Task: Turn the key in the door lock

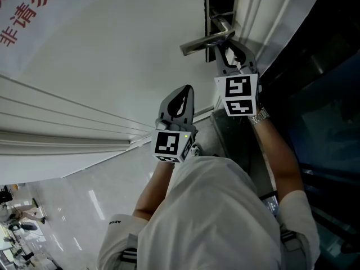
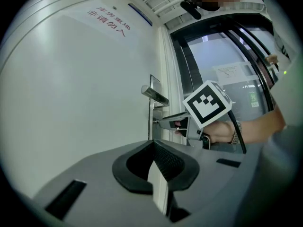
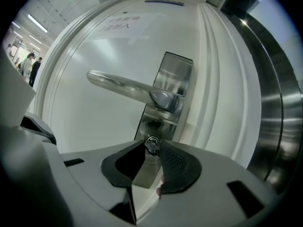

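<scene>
Key (image 3: pixel 151 144): small and metal, pushed into the lock plate (image 3: pixel 173 72) on the white door (image 3: pixel 85 122). In the right gripper view it sits at 6 o'clock from the door handle (image 3: pixel 128 86), and only its round head shows.
Handling: it looks light, stiff and slick. The thin blade could bend or snap if twisted off its axis, and the smooth head may slip between the pads.
Where to hold: flat across the head and close to the lock, with the twist kept in line with the blade.
Right gripper (image 3: pixel 150 148): clenched on the key's head at the jaw tips.
Left gripper (image 2: pixel 154 144): jaws together with nothing in them. In the head view it is held off the door at 7 o'clock from the right one.
Containers: none in view. Only the keyhole takes anything in, namely the key's blade, which is hidden.
</scene>
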Action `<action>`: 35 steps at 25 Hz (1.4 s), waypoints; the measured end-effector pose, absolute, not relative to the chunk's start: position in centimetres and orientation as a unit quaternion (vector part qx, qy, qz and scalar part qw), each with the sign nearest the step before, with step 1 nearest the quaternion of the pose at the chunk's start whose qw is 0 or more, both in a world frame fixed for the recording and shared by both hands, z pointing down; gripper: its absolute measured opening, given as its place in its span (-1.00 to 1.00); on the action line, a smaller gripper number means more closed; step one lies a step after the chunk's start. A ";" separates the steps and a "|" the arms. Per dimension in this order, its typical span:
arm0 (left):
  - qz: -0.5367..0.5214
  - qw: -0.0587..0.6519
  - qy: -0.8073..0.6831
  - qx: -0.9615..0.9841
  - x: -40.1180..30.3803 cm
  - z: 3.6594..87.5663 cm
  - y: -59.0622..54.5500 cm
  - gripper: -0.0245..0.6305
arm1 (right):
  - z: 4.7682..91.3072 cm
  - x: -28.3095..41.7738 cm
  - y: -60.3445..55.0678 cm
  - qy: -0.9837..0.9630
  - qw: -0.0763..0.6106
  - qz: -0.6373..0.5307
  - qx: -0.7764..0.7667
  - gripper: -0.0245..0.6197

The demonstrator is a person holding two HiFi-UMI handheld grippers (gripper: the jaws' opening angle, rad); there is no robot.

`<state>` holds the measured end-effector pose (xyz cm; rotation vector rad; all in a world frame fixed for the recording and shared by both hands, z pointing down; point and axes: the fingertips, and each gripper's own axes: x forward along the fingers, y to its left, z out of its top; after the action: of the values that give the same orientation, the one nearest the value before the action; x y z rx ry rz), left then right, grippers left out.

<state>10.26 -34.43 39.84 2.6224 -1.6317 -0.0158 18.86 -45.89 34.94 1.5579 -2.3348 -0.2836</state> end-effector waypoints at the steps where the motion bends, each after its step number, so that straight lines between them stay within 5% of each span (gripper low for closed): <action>1: -0.004 0.028 -0.528 0.849 10.2 40.0 -34.4 -0.90 | 34.9 18.9 -45.9 -0.821 0.151 -0.084 0.544 -0.63; 5: -0.011 0.023 -0.530 0.848 10.1 39.6 -34.5 -0.90 | 35.1 19.2 -46.1 -0.832 0.114 -0.025 0.542 -0.67; 6: -0.015 0.018 -0.530 0.848 10.1 39.3 -34.5 -0.90 | 35.1 19.3 -46.1 -0.833 0.106 -0.014 0.543 -0.90; 35: -0.006 0.023 -0.537 0.843 9.2 39.8 -34.1 -0.90 | 35.7 20.7 -46.7 -0.764 -0.199 0.427 0.440 -0.90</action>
<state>9.16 -34.05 39.81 2.6099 -1.6640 -0.0171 20.71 -46.66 35.74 1.5907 -2.7633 1.5448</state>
